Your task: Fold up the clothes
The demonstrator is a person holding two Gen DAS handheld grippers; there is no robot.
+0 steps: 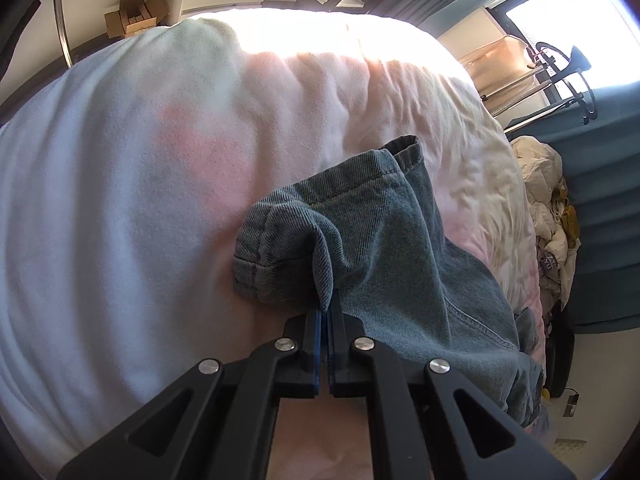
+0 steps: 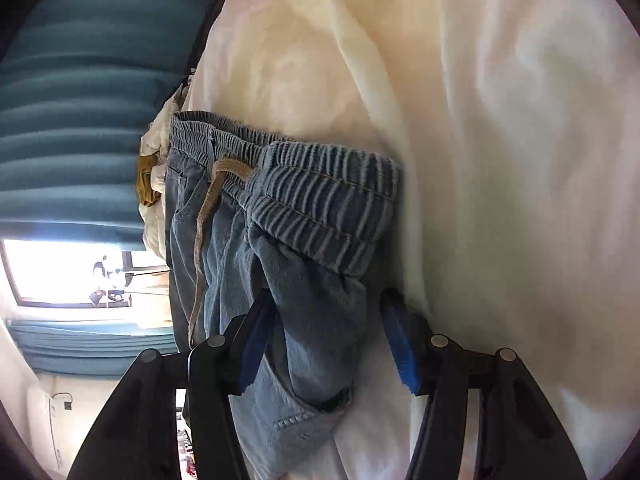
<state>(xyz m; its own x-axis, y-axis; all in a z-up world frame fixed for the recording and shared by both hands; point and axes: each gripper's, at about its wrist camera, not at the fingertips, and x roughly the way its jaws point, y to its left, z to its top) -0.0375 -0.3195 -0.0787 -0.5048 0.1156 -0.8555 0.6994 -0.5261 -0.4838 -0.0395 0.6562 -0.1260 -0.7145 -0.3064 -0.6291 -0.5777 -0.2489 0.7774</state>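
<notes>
The blue jeans [image 1: 384, 248] lie on the pale bedspread [image 1: 120, 200], toward its right edge. The left gripper [image 1: 326, 312] pinches a denim fold near the hem. The right gripper [image 2: 328, 336] stands open astride the cloth below the elastic waistband [image 2: 320, 192], pads clear.

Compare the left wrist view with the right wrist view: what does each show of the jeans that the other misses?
Left wrist only: the hemmed leg ends, the left gripper shut on a fold of denim, and cardboard boxes. Right wrist only: the elastic waistband, the drawstring, and the right gripper open astride the jeans. Both: the jeans on the pale blanket, teal curtains.
</notes>
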